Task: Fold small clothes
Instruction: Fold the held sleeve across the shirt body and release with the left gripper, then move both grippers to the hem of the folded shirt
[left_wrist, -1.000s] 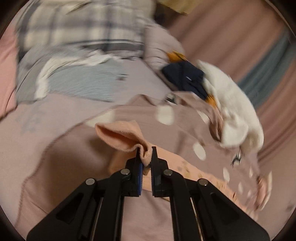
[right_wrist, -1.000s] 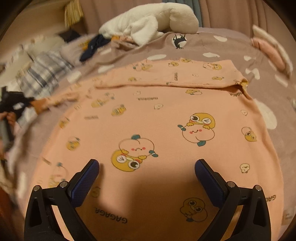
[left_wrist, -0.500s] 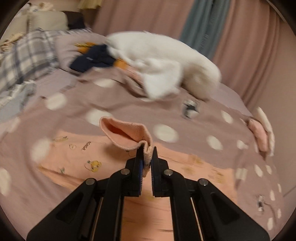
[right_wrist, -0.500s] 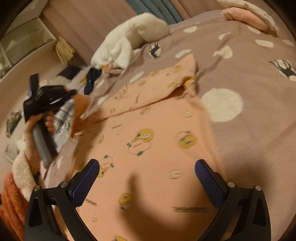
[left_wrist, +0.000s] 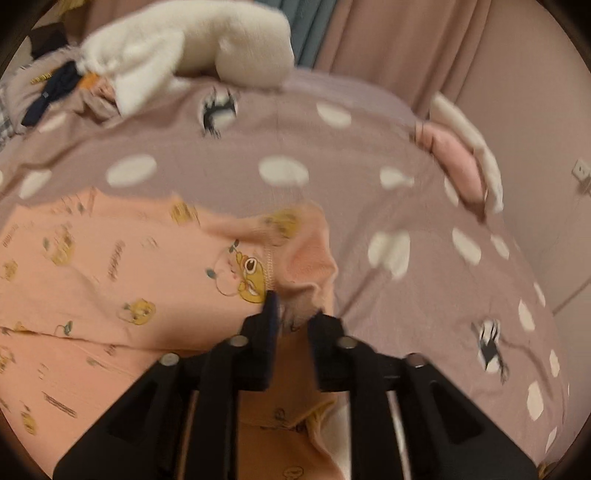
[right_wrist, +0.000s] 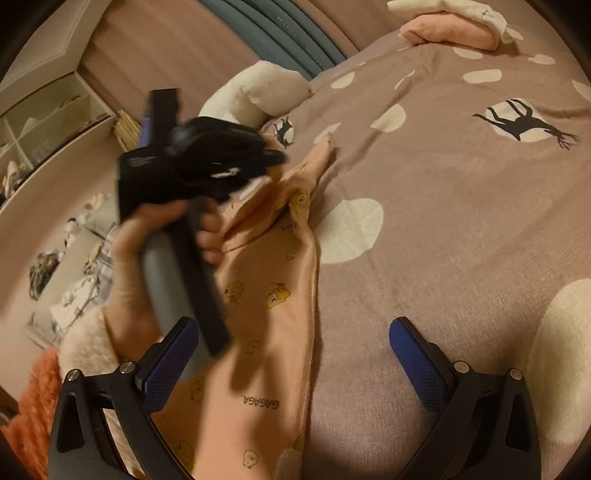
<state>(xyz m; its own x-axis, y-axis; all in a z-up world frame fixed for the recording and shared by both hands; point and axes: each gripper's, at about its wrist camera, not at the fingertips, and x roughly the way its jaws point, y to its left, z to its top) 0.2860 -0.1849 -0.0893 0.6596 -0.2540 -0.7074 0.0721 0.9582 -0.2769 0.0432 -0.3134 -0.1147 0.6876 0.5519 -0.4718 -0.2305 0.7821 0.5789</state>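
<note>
The one word I can read is "GAGAGA.", printed in dark capitals on the peach garment. In my right wrist view it lies just ahead of my right jaws, between them and nearer the left one, and it reads upside down from where I look. A second dark print stands farther ahead on the same garment, by its folded edge, but it is too small and turned for me to read. In my left wrist view the dark strokes repeated on the garment, left of my jaws, are blurred past reading.
</note>
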